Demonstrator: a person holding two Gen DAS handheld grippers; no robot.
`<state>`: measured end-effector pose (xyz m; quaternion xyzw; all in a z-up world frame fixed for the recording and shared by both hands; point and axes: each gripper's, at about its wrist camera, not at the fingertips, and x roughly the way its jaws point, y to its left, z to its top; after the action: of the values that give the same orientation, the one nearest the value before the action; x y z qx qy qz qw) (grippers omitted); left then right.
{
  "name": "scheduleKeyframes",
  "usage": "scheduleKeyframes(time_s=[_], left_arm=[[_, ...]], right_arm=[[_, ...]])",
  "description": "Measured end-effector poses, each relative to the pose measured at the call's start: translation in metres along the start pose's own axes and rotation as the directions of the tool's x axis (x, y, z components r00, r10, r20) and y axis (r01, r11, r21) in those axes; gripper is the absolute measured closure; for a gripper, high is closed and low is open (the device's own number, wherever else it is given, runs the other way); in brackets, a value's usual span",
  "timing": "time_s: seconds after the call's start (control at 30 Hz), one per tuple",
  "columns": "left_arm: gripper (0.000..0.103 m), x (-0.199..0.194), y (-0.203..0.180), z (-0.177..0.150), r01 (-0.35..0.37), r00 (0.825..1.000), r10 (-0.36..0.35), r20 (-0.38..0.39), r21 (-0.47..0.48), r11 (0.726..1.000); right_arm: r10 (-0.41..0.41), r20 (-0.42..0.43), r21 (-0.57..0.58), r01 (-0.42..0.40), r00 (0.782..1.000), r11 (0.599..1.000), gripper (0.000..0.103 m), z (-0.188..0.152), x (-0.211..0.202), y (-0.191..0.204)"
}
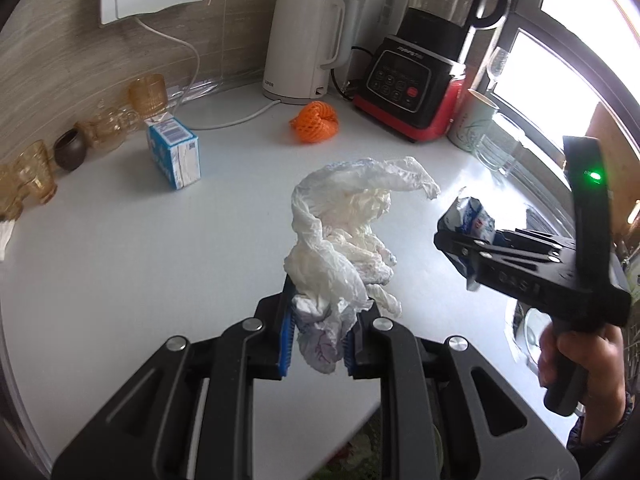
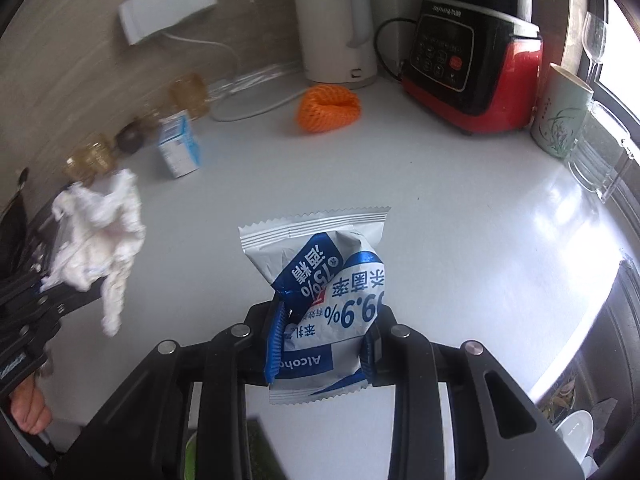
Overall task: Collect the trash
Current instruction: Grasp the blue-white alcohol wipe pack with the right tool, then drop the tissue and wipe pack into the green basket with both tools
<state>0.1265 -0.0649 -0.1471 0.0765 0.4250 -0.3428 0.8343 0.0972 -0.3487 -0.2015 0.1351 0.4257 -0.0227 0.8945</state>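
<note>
— White countertop (image 1: 120, 240) fills the left wrist view, doesn't it? What sits around the kettle (image 1: 304, 46)?

— An orange foam net (image 1: 314, 122) lies just in front of the kettle, a red and black blender (image 1: 412, 88) stands to the kettle's right, and a small blue carton (image 1: 174, 152) stands well to its left, near amber glasses (image 1: 148, 92).

— And the left gripper (image 1: 320, 340)?

— Its blue pads are clamped on a crumpled white tissue (image 1: 344, 240), which rises above the counter, well in front of the kettle. To the right, a hand (image 1: 580, 364) holds the right gripper (image 1: 464, 248), with a blue and white packet in it.

— Now the right wrist view?

— Same counter. The right gripper (image 2: 324, 344) is closed on an alcohol wipe packet (image 2: 328, 280), pads pressing both sides, the packet lifted off the counter in front of the kettle (image 2: 334, 20). The left gripper (image 2: 52, 284) shows far left of the kettle, the tissue (image 2: 100, 232) bunched in its jaws.
</note>
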Motion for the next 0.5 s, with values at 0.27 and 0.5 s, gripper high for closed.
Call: scheduleKeyframes(time_s=[0.27, 0.5], left_arm=[[0.084, -0.054, -0.014, -0.057, -0.024, 1.0, 0.024, -0.004, -0.016, 1.0], [0.084, -0.085, -0.02, -0.112, -0.045, 0.998, 0.043, -0.048, -0.036, 0.998]], right_arm=[[0.155, -0.078, -0.149, -0.165, 0.985, 0.975, 0.072, -0.076, -0.061, 0.038], [0.246, -0.273, -0.226, -0.31, 0.93, 0.923, 0.072, -0.15, -0.058, 0.056]])
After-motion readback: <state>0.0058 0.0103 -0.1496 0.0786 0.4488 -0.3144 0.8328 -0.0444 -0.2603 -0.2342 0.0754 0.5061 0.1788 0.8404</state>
